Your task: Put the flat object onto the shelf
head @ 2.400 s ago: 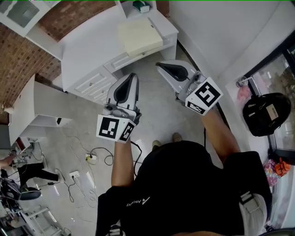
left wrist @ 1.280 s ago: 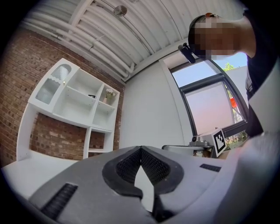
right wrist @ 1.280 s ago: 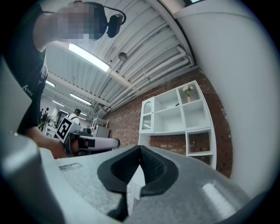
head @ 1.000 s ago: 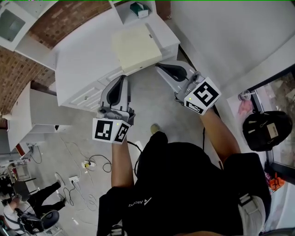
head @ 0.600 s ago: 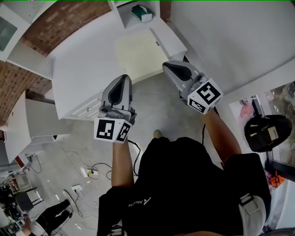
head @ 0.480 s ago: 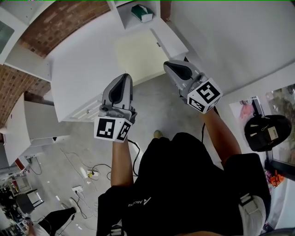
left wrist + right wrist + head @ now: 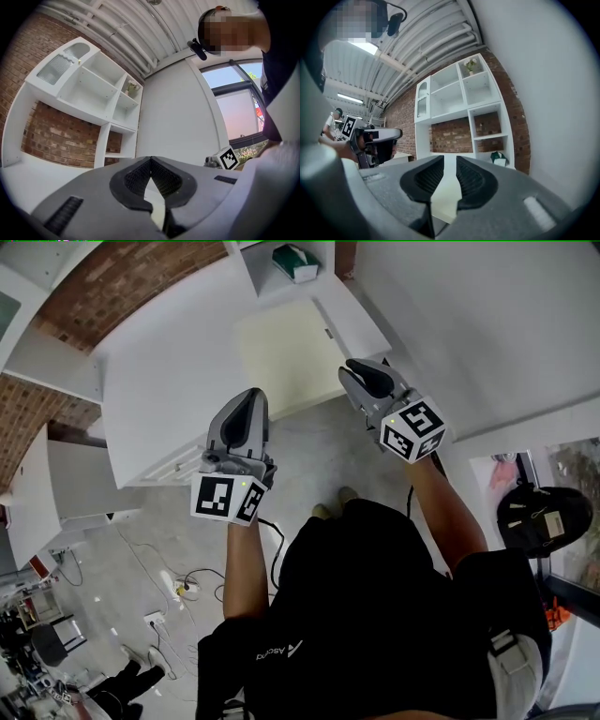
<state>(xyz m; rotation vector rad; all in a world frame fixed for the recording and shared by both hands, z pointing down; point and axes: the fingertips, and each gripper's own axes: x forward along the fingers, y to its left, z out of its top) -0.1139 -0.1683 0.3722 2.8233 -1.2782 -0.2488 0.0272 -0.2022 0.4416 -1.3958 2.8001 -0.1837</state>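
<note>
A: The flat object (image 7: pixel 286 357) is seen lying on the white surface (image 7: pixel 169 371), pale cream, gripped by neither tool. The shelf (image 7: pixel 258 263) is found at its 12 o'clock.

B: And a green box (image 7: pixel 293 261) is spotted in the shelf's lowest compartment, just past the object's far edge.

A: The left tongs (image 7: pixel 247 397) are held at the object's 7 o'clock, near the front edge of the surface. The tips are pressed together, and nothing is caught between them.

B: That's borne out in the left gripper view: the pads are met at the tip, and only a sliver of cream is glimpsed through the slot below.

A: The right tongs (image 7: pixel 357 368) are placed at the object's 4 o'clock, just off its right-hand edge. A narrow gap is shown there, and those jaws have just been opening.

B: In the right gripper view the object is framed through that gap. It is seen lying ahead of the pads and is not clamped.
</note>
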